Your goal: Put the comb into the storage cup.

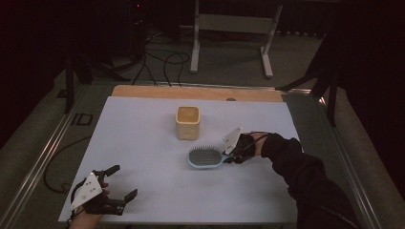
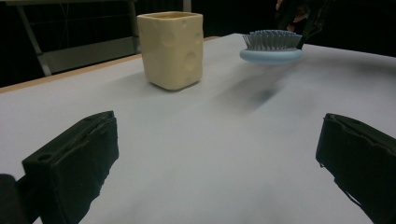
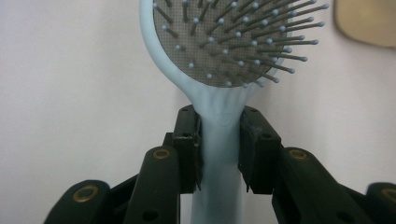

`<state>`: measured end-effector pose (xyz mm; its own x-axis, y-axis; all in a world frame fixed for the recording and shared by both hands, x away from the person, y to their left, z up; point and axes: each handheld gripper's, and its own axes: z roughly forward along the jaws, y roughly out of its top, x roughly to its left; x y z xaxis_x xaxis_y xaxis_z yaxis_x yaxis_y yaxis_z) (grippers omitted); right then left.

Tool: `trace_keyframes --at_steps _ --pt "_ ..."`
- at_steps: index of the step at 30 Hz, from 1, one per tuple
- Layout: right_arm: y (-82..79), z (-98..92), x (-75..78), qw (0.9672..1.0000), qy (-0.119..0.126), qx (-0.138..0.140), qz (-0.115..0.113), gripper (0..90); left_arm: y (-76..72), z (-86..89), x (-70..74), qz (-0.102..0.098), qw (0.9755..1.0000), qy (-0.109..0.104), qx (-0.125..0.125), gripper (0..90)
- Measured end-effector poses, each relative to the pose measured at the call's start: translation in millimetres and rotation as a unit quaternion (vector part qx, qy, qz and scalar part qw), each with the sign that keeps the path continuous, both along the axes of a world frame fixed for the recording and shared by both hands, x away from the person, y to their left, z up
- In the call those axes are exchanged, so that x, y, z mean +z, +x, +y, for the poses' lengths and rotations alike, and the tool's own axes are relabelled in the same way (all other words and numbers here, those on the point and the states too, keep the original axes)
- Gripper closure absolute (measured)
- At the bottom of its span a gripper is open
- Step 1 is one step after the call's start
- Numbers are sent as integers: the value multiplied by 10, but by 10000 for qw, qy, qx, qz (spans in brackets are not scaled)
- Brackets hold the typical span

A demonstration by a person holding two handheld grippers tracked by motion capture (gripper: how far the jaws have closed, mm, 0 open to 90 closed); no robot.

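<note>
On the white table sheet [image 1: 143, 143], a little right of the middle, the right gripper [image 1: 232, 156] has its two black jaws clamped on the pale blue plastic handle of an oval hairbrush with a grey bristle pad [image 1: 205, 157]. Seen from the right gripper view, the right gripper [image 3: 219, 140] squeezes the handle from both sides just below the brush head, and the hairbrush [image 3: 219, 42] reaches away from the jaws with its bristles showing. From the left gripper view the hairbrush [image 2: 272, 46] appears lifted off the sheet, bristles up, with a soft shadow on the sheet beneath it. A dark sleeve [image 1: 305, 176] comes in from the lower right behind that hand.

Just beyond the brush stands a cream-yellow square cup with dimpled walls [image 1: 187, 122], upright and apart from it; the cup [image 2: 172, 49] sits left of the brush in the left gripper view.

Near the front left corner of the sheet the left gripper [image 1: 122, 183] rests low, well apart from brush and cup. Its jaws stand wide, with bare sheet between them in the left gripper [image 2: 217, 154] view.
</note>
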<state>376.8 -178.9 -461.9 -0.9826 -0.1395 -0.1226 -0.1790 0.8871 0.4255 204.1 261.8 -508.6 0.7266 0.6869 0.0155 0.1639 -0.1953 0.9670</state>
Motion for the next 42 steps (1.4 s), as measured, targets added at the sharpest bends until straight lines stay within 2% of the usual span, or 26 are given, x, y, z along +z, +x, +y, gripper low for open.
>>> trace_keyframes --at_steps 3,4,8,9,11,12,13,14,16,17,19,23,28,32,36,41,42 --pt "-10 -6 31 9999 117 20 26 704 1 6 -1 14 10000 -35 12 0" --pt "-26 -6 42 9998 175 -3 -38 704 1 10 0 12 10000 -35 21 0" --pt "-41 -23 90 9988 457 -65 140 704 1 10 2 10 10000 -50 27 0" --pt "-44 -30 102 9985 529 -75 99 704 1 10 3 5 10000 -51 30 0" --pt "-48 -45 137 9975 667 -139 169 704 0 13 6 4 10000 -49 35 0" --pt "-48 -45 137 9975 667 -139 169 704 0 13 6 4 10000 -49 35 0" --pt "-50 -53 165 9964 823 -110 186 704 1 16 5 7 10000 -50 38 0" --pt "-58 -54 186 9963 840 -101 162 704 1 17 4 8 10000 -58 40 0" --pt "-62 -55 218 9954 906 -176 259 704 1 17 4 8 10000 -58 40 0" --pt "-66 -50 217 9944 1010 -202 215 704 0 18 5 6 10000 -59 35 0" --pt "-65 -50 230 9942 1019 -230 258 704 0 19 5 7 10000 -57 34 0" --pt "-78 -42 258 9910 1272 -293 285 704 0 21 5 8 10000 -70 38 0" --pt "-88 -34 296 9902 1314 -382 270 704 -1 21 6 5 10000 -68 42 0" --pt "-94 -41 338 9867 1538 -439 280 704 2 24 6 7 10000 -76 43 0" --pt "-112 -28 385 9852 1592 -556 309 703 -1 22 9 3 10000 -90 42 0" --pt "-98 -24 420 9804 1787 -775 304 703 -3 24 12 -5 9999 -94 46 0" --pt "-98 -24 420 9804 1787 -775 304 703 -3 24 12 -5 9999 -94 46 0"
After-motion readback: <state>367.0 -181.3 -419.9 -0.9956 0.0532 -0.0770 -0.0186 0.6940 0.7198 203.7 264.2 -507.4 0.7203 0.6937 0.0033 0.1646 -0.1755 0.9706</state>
